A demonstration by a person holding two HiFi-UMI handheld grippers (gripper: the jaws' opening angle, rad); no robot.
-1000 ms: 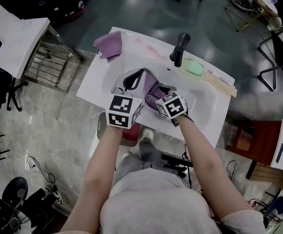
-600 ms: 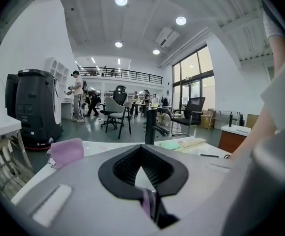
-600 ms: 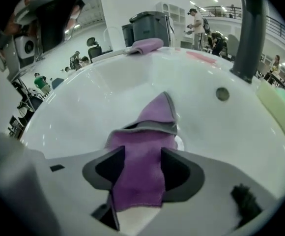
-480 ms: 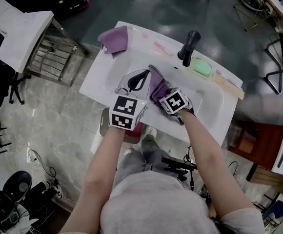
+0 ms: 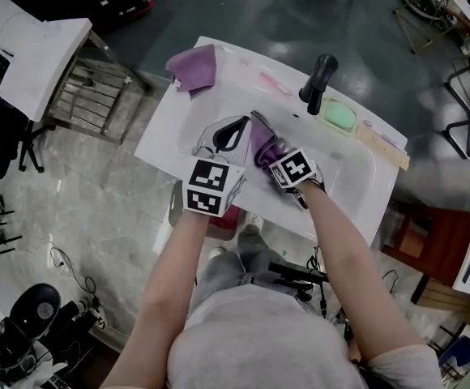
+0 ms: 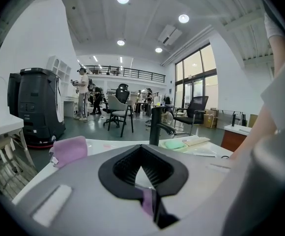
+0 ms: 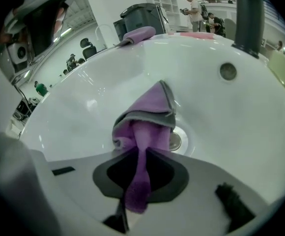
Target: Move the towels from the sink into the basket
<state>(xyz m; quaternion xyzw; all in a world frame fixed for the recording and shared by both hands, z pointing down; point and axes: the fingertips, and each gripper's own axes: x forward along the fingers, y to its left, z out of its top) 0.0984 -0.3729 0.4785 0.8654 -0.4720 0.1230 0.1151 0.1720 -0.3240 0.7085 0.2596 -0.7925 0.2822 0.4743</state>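
**Right gripper, basin floor.** My right gripper [image 7: 136, 154] points steeply down into the white sink [image 7: 78, 107]. Its fingers have just been closing and now pinch one narrow fold of the purple towel [image 7: 147, 117]. The rest of the towel lies heaped just beside the drain [image 7: 175, 141], so the task's thing is in the basin and not yet lifted.

**Left gripper.** My left gripper [image 6: 141, 151] hangs nearly level above the near rim, its fingers pressed together at the tips. A sliver of purple shows low in the gap; I cannot tell whether it is held.

**Second towel.** A second towel [image 5: 194, 66] lies folded on the sink's far left corner, well apart from both grippers.

**Materials.**
- The towel is soft, napped cloth with a grey hemmed edge, and it is limp and bunches freely.
- The basin is glossy, smooth and curved, and likely offers the cloth little friction.
- The faucet [image 5: 318, 78] is a matte black upright post.

**Hazards, as I judge them.**
- The grip holds only a thin ridge of pile, so the weight of the hanging heap could pull it out on the lift.
- A trailing corner could catch the faucet during the carry.
- I can identify no basket in any view, so the drop-off point must be found before I release.
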